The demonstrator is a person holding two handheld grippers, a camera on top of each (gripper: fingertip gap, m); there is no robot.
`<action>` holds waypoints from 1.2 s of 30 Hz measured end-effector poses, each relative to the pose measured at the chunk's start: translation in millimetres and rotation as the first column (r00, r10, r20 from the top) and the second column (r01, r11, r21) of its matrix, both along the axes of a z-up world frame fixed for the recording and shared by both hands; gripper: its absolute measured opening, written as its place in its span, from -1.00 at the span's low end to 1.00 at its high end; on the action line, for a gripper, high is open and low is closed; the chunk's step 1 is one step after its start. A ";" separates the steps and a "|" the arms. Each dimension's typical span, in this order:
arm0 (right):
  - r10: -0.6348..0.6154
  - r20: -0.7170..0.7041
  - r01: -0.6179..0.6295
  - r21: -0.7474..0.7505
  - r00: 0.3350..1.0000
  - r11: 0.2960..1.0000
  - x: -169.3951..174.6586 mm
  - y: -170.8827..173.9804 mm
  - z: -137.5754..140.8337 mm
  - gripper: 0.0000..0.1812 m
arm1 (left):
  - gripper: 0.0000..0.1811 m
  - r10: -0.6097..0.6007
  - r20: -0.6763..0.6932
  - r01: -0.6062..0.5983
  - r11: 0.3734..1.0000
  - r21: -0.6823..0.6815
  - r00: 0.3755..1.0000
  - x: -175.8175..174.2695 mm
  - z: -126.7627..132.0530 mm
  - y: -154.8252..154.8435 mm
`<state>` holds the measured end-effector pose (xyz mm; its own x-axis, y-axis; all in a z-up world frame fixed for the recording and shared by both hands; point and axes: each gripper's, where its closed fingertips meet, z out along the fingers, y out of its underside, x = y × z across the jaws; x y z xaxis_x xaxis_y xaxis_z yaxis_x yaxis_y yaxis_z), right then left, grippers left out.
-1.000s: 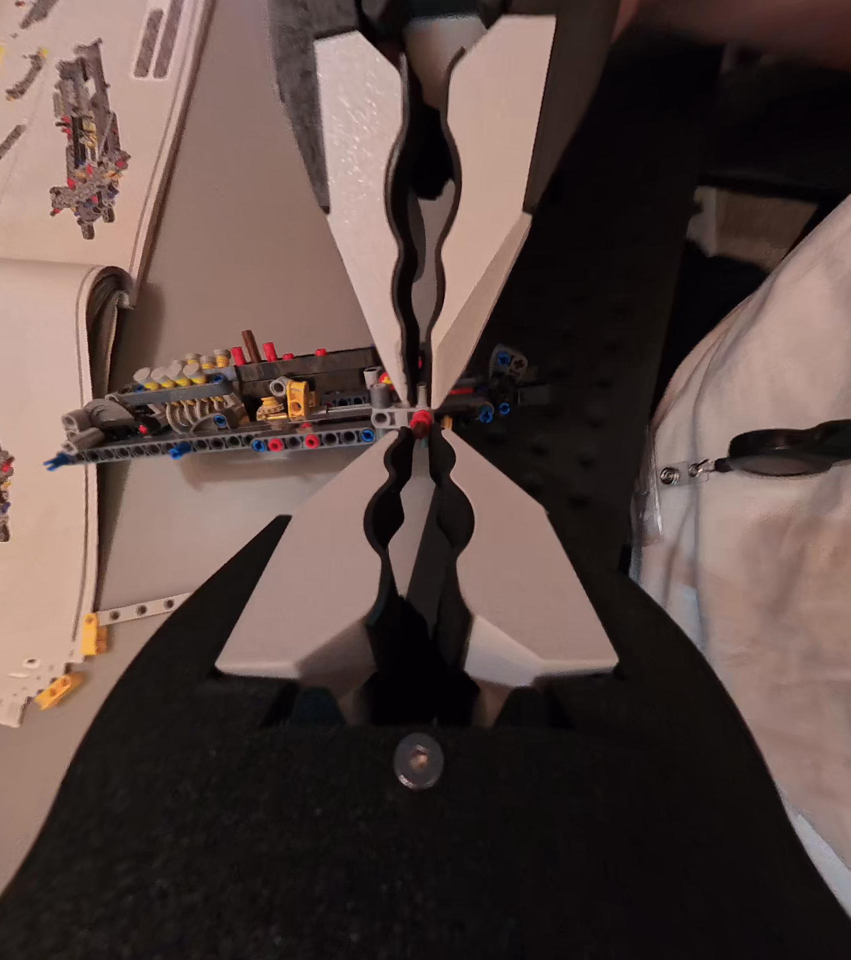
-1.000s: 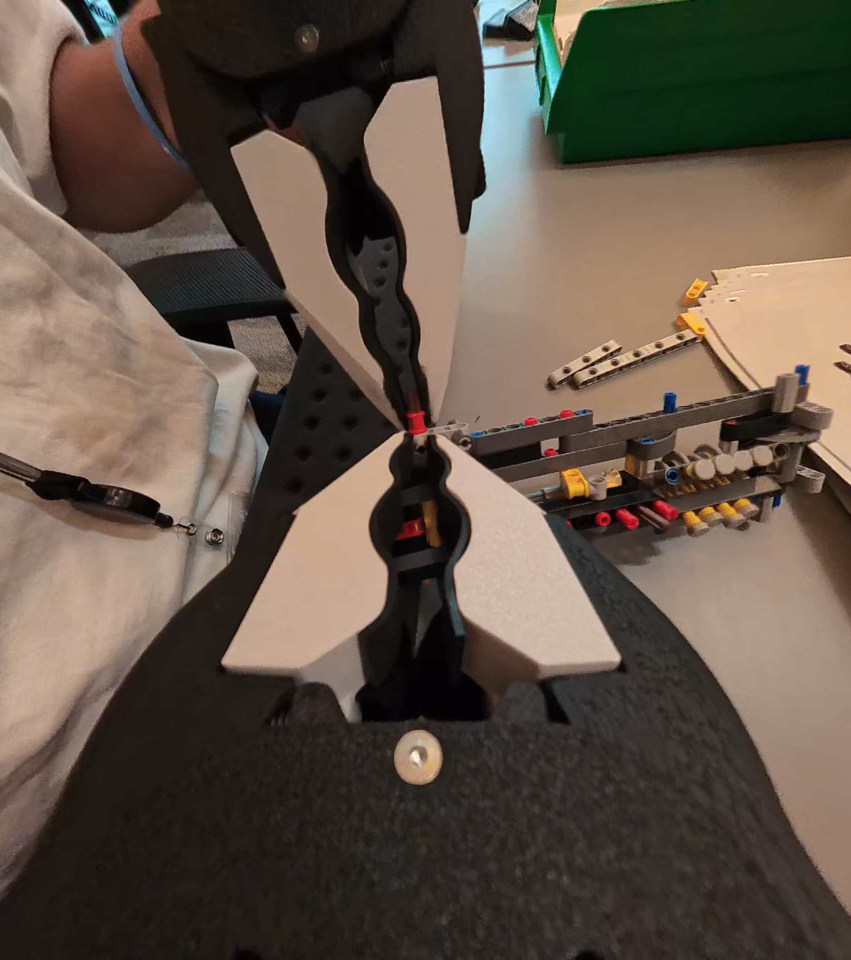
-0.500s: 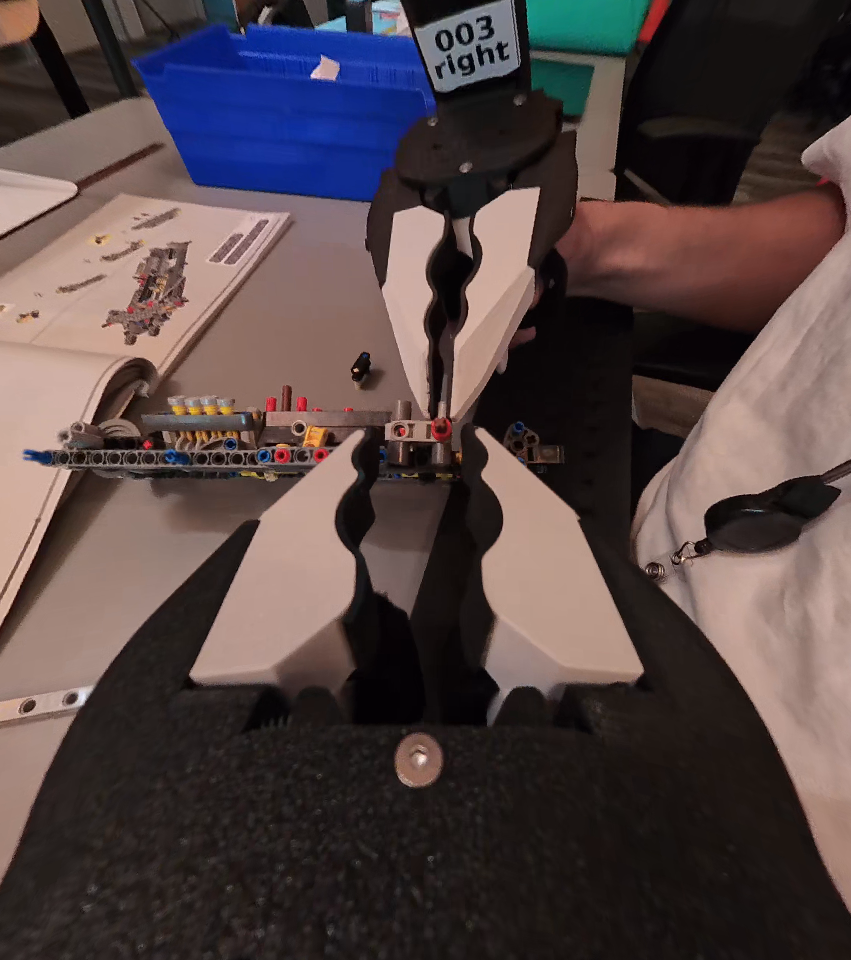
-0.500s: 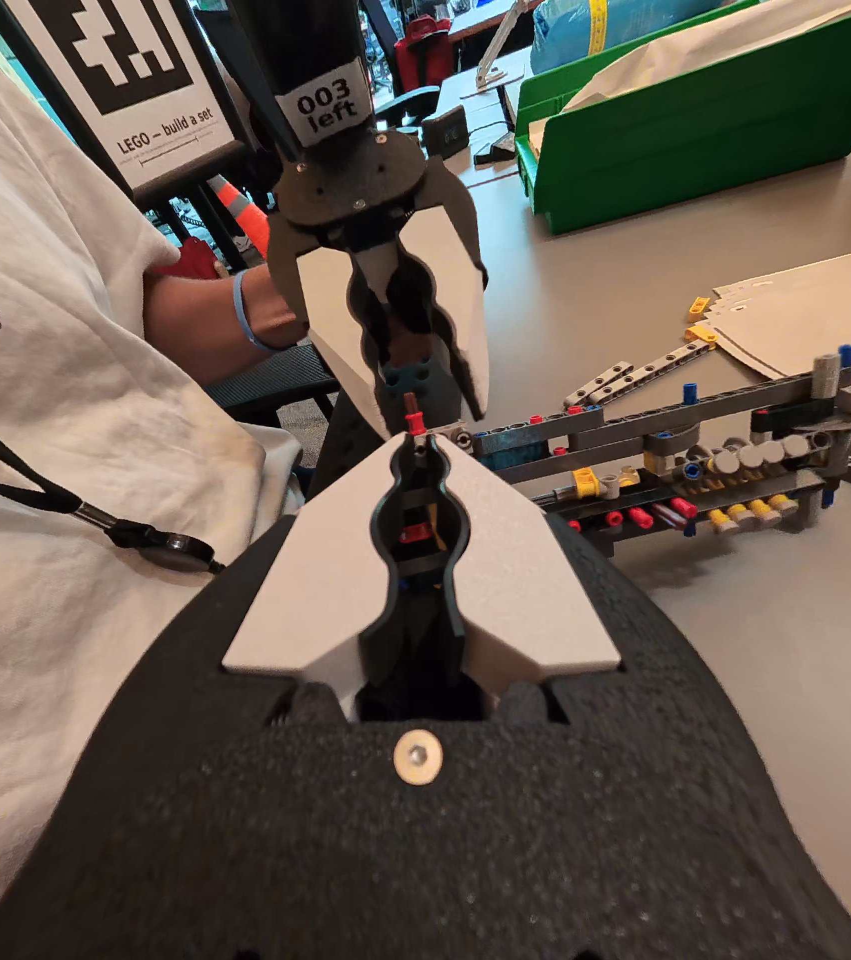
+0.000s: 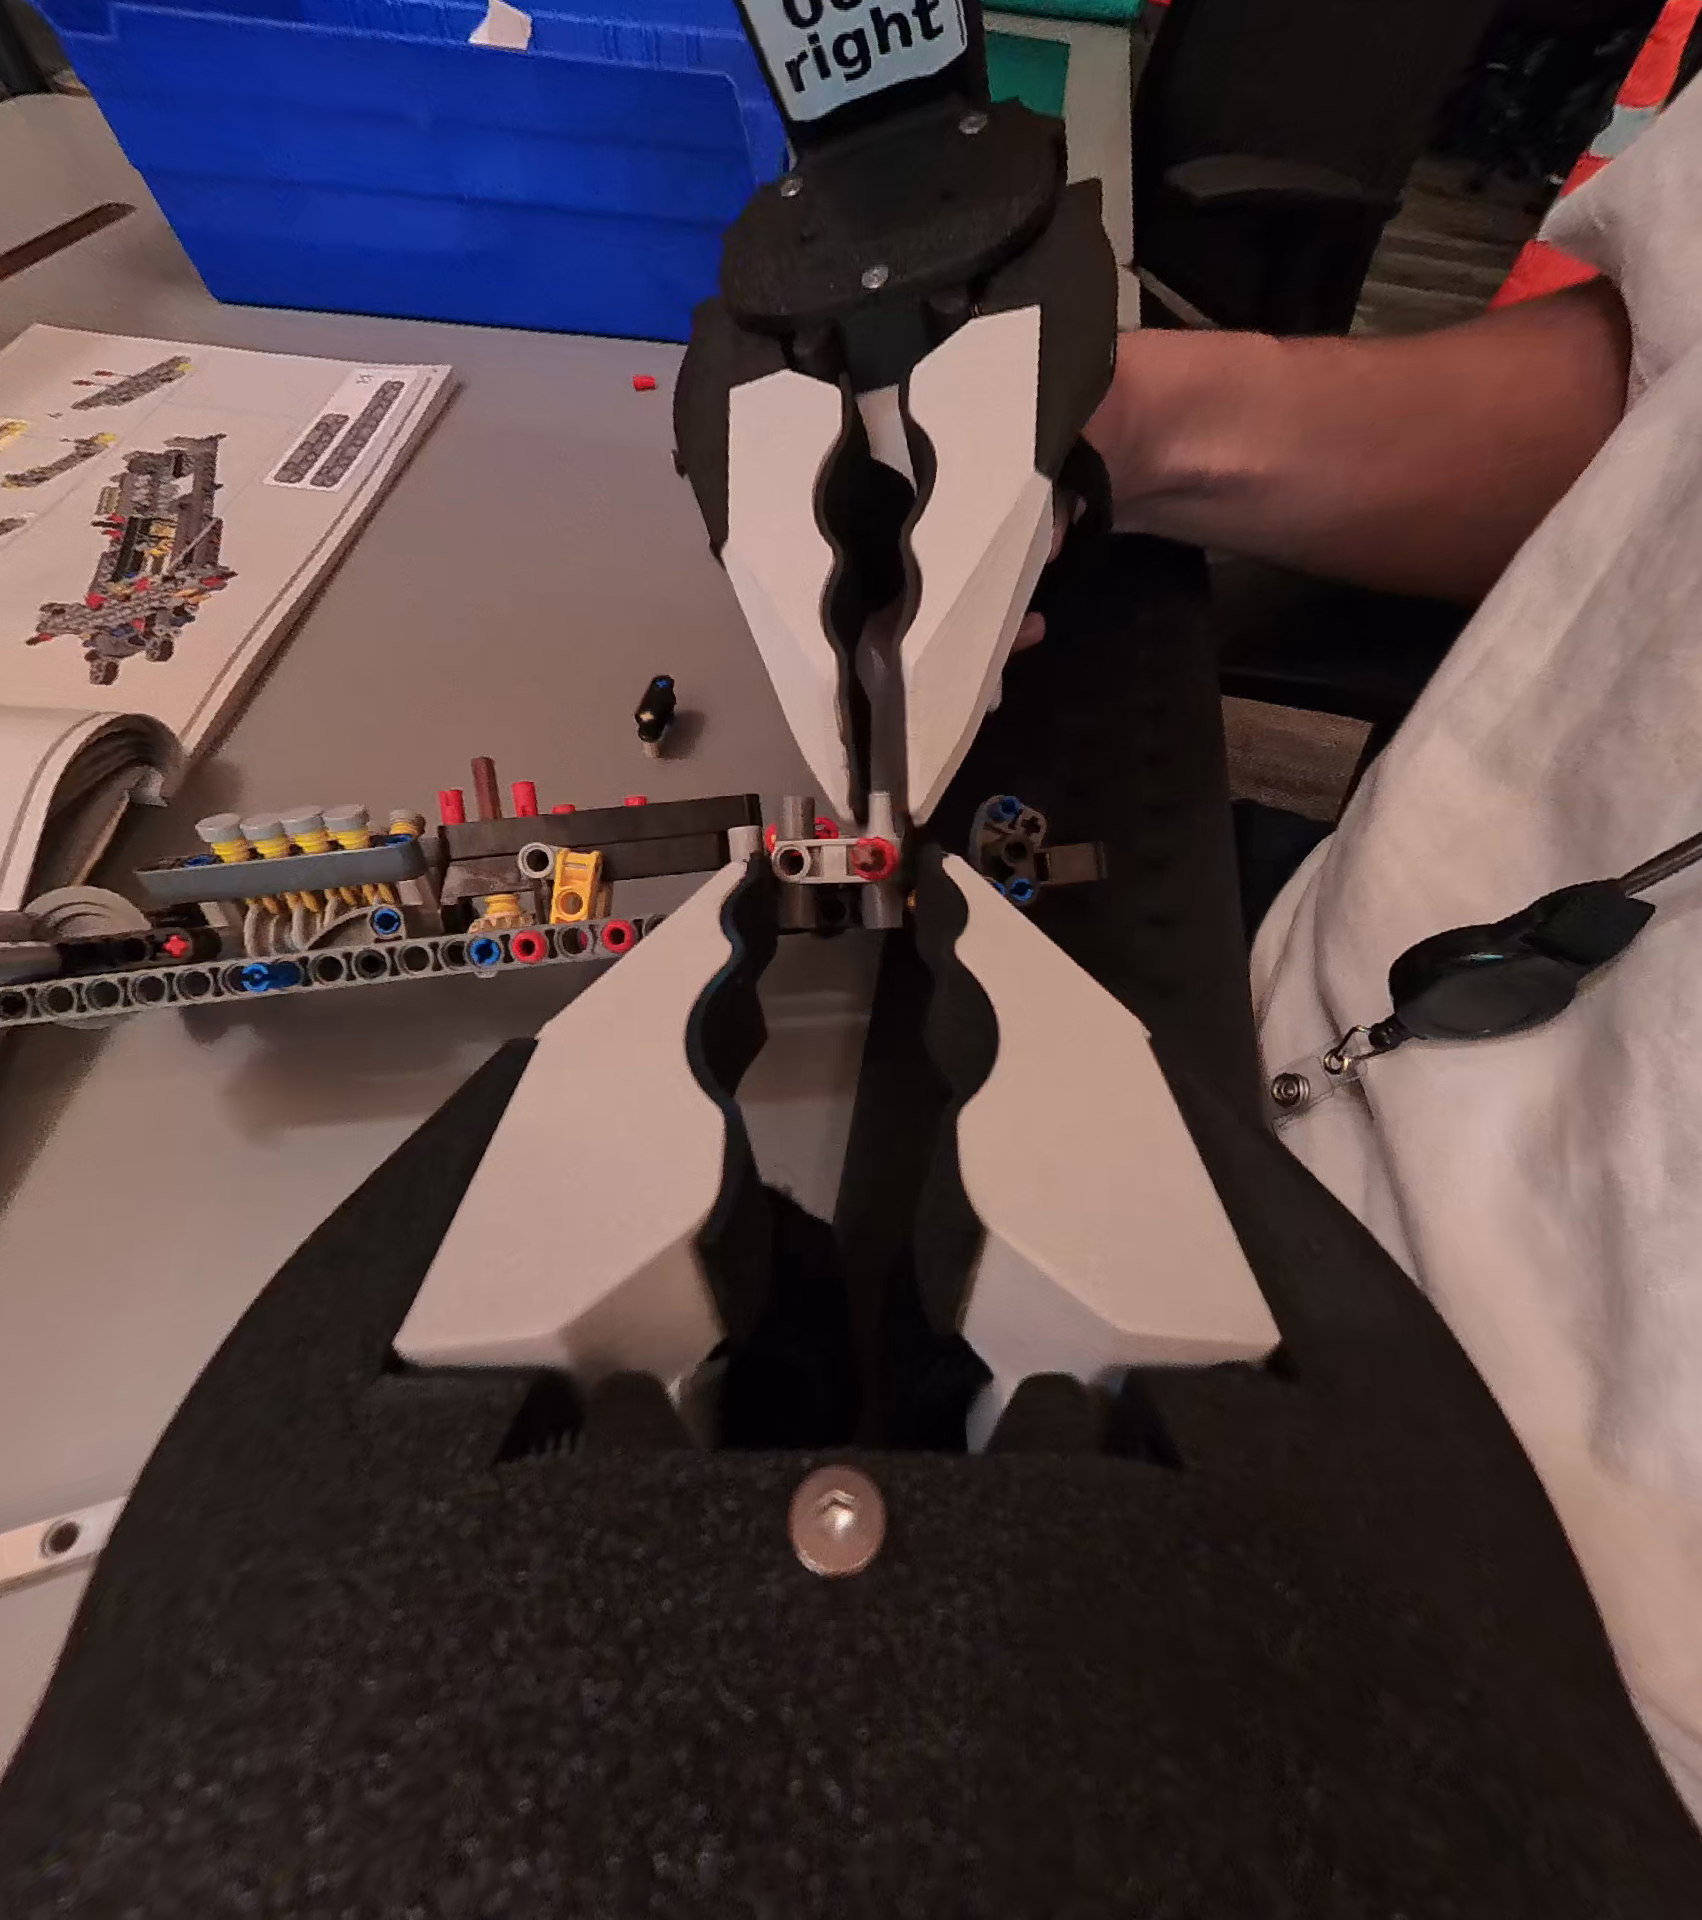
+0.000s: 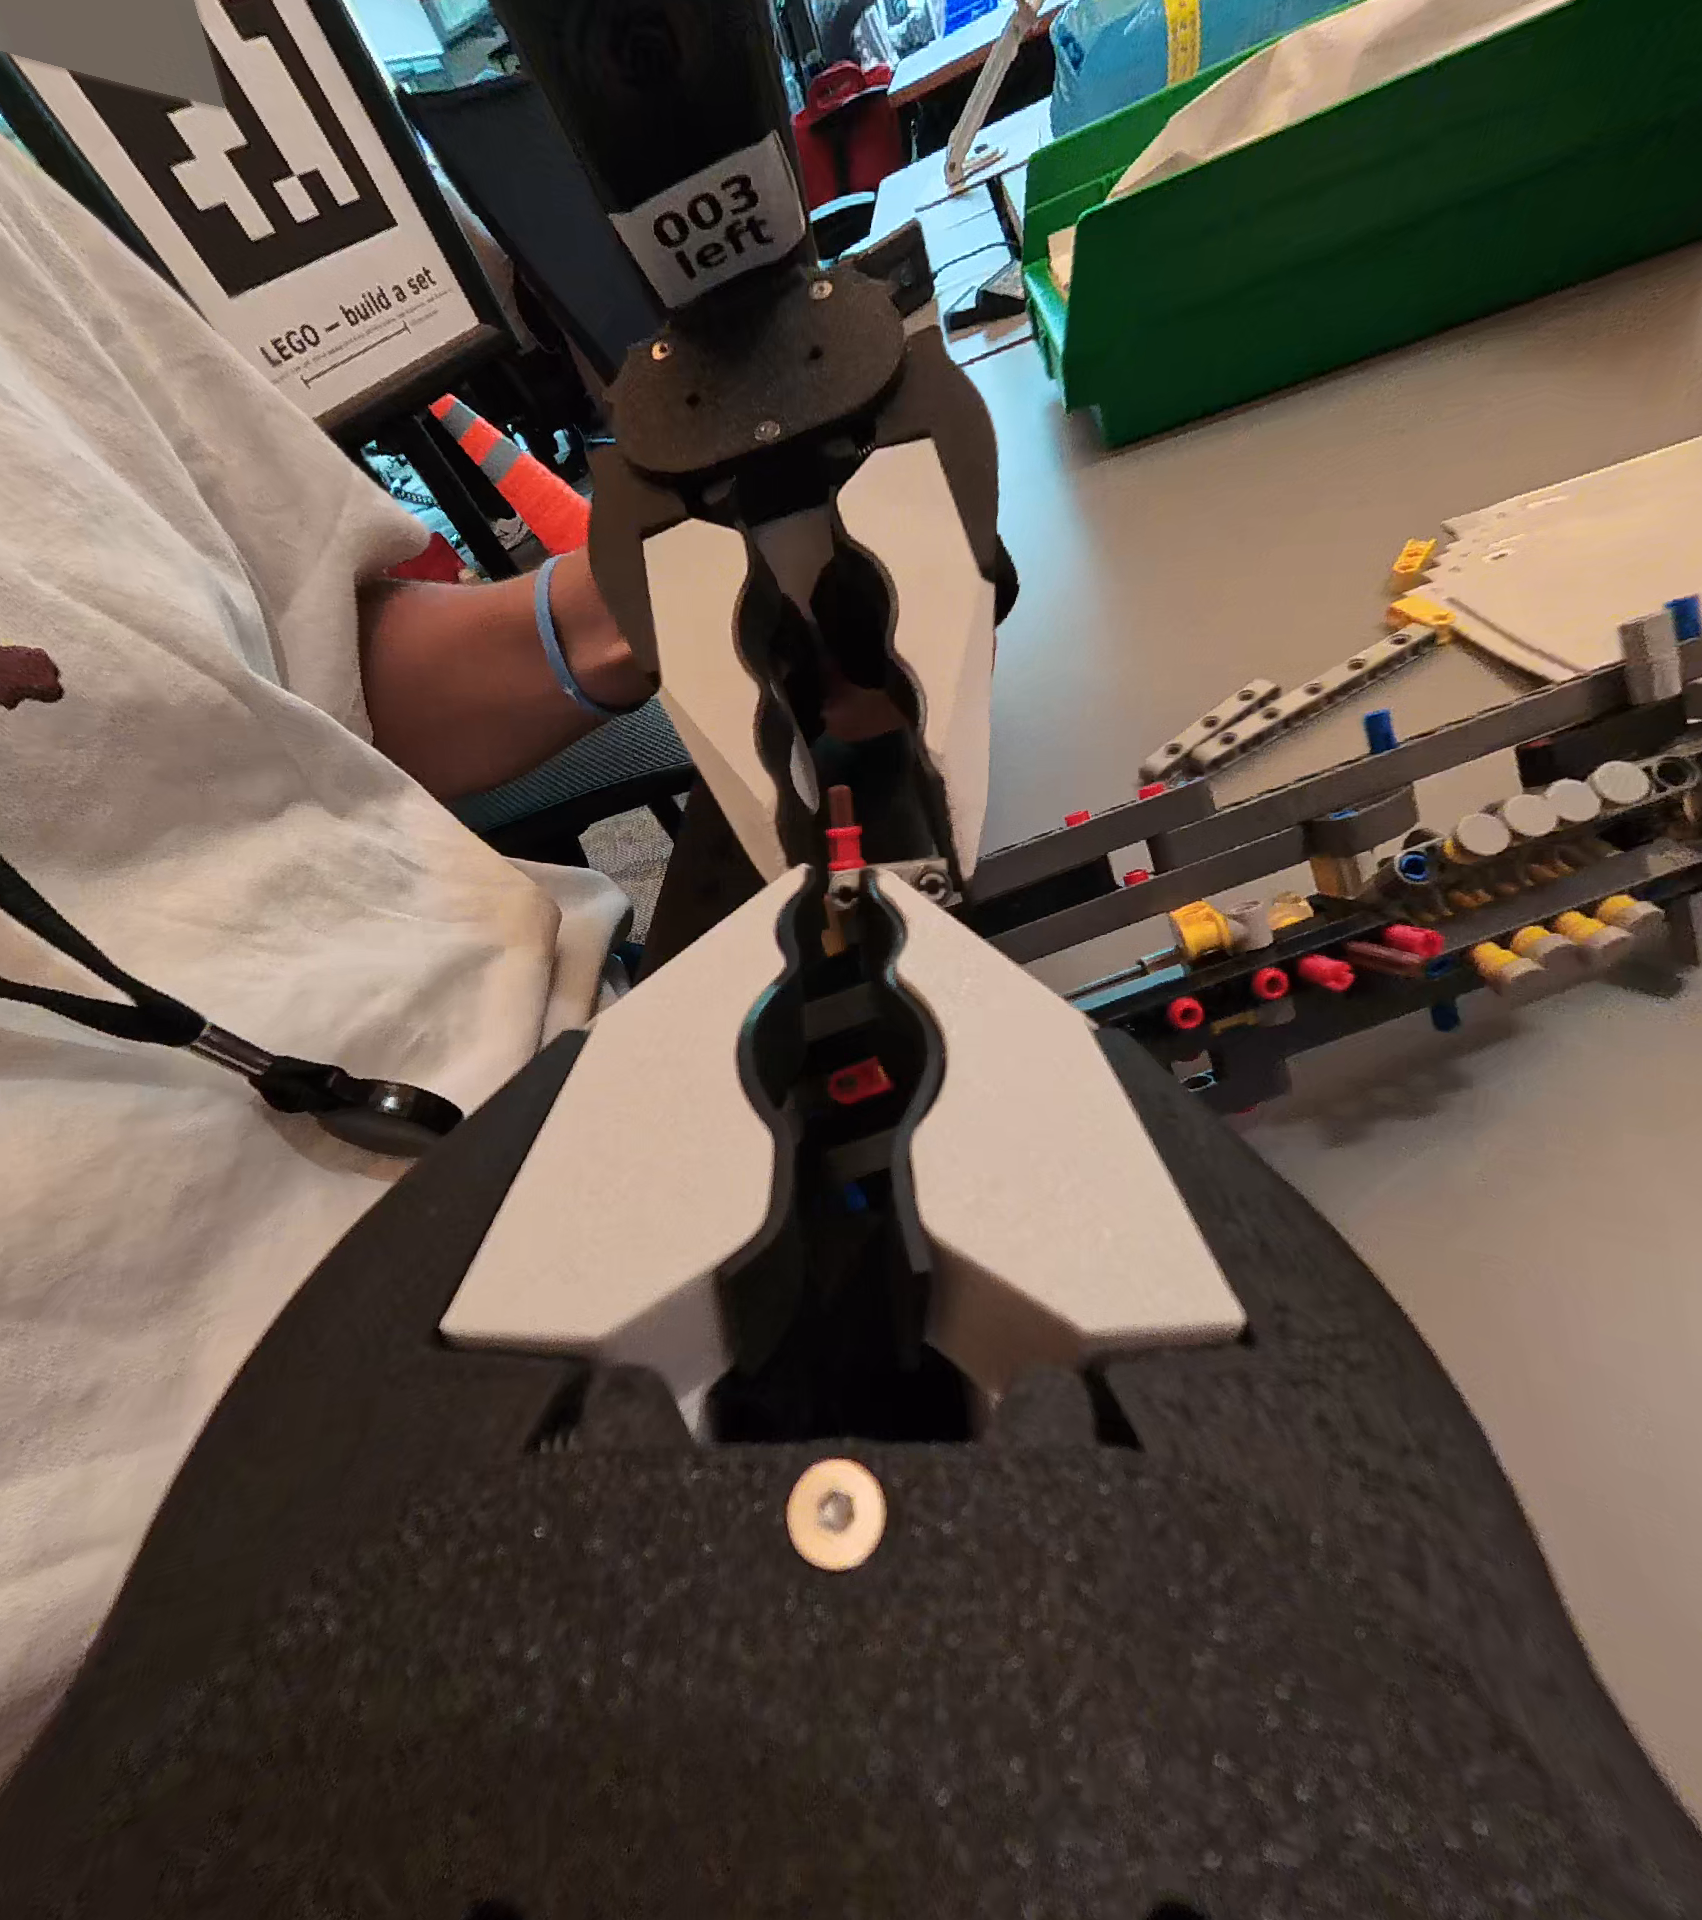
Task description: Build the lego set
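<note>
Chassis [image 5: 327,914] lies on desk [image 5: 514,582], near end poking between my half-open, empty left claw [image 5: 831,894] for bracing, while right claw [image 6: 842,883], pinched shut on red pin [image 6: 839,840], sits at that end, probably to seat it.

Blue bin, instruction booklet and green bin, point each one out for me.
Blue bin [image 5: 431,177], left wrist view, on its front wall.
Instruction booklet [image 5: 234,488], left wrist view, on the open page.
Green bin [image 6: 1398,239], right wrist view, on its side wall.
</note>
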<state>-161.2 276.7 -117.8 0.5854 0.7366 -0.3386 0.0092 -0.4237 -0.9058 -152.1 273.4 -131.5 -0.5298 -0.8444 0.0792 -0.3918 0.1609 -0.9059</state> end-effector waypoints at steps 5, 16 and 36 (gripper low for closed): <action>-0.165 0.038 0.162 0.072 0.986 0.984 61.5 -4.0 14.1 -0.91 | -0.76 0.006 -0.018 -0.005 1.000 0.015 1.000 3.9 2.0 3.6; -0.135 0.583 0.261 -0.138 0.801 0.955 142.2 -21.9 -68.1 -0.76 | -0.76 -0.008 -0.068 0.017 0.991 0.131 0.998 0.2 12.2 14.6; -0.068 0.087 0.036 0.325 0.994 0.945 25.3 6.2 41.2 -0.93 | -0.76 0.056 -0.001 -0.055 0.987 0.154 0.998 5.7 13.1 15.2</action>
